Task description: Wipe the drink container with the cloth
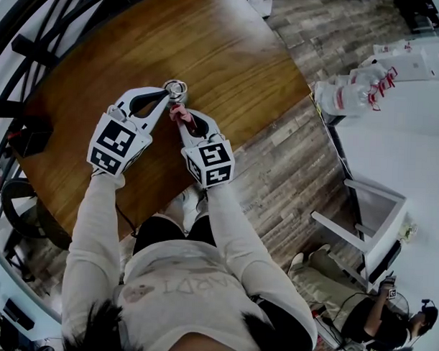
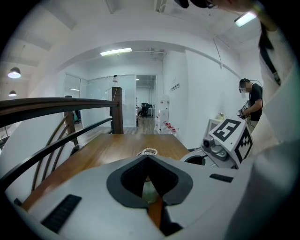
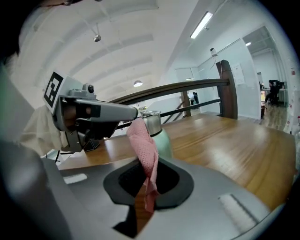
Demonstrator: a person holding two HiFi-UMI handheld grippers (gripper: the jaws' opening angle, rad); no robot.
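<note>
Table — left gripper: bottle — right gripper: pinched cloth

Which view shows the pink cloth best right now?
Right gripper view: the pink cloth is large, pinched in the fingers, by the green bottle. Head view shows a small red scrap; left gripper view shows none.

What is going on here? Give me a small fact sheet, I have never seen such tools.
surface: wooden table
left gripper: shut on the bottle
bottle: pale green, metal cap, upright on the table
right gripper: shut on the cloth
cloth: pink, hanging from the jaws, seemingly against the bottle's upper side
stage: wiping looks set to start or under way
</note>
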